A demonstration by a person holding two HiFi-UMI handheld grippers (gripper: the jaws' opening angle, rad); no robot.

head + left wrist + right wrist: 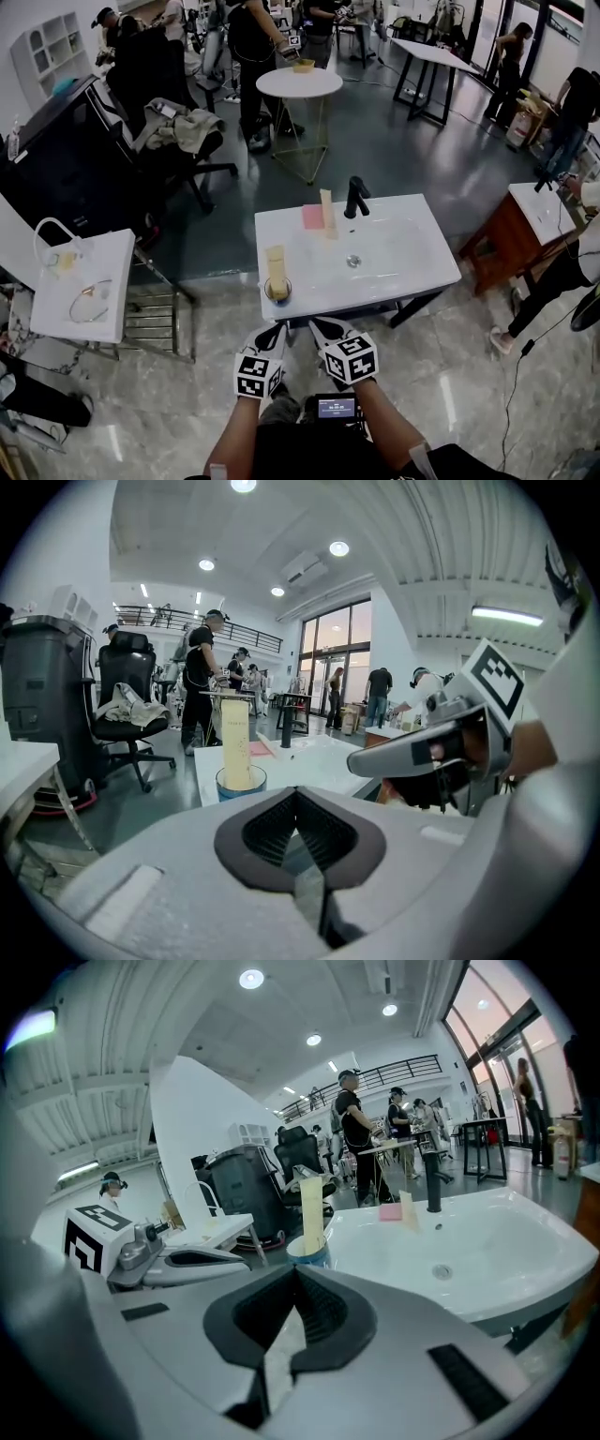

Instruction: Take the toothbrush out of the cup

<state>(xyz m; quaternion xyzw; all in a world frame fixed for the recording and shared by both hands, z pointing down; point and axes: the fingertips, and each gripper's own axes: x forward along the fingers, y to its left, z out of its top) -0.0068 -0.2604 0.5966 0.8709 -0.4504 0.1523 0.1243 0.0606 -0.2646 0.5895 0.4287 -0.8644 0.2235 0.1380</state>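
A blue-rimmed cup (277,291) stands at the front left corner of the white sink basin (394,267). Out of it sticks a tall cream toothbrush pack (276,265), upright. Both grippers hover side by side just short of the basin's front edge, the left gripper (275,329) below the cup and the right gripper (320,326) beside it. In the left gripper view the cup (240,782) lies straight ahead past the shut, empty jaws of the left gripper (296,795). In the right gripper view the cup (308,1252) also sits just beyond the right gripper (296,1271), shut on nothing.
A black faucet (354,197), a pink pad (312,217) and a second cream pack (326,212) sit at the basin's back. A white side table (84,281) and metal rack (155,319) stand left, a wooden cabinet (506,239) and a person (553,281) right.
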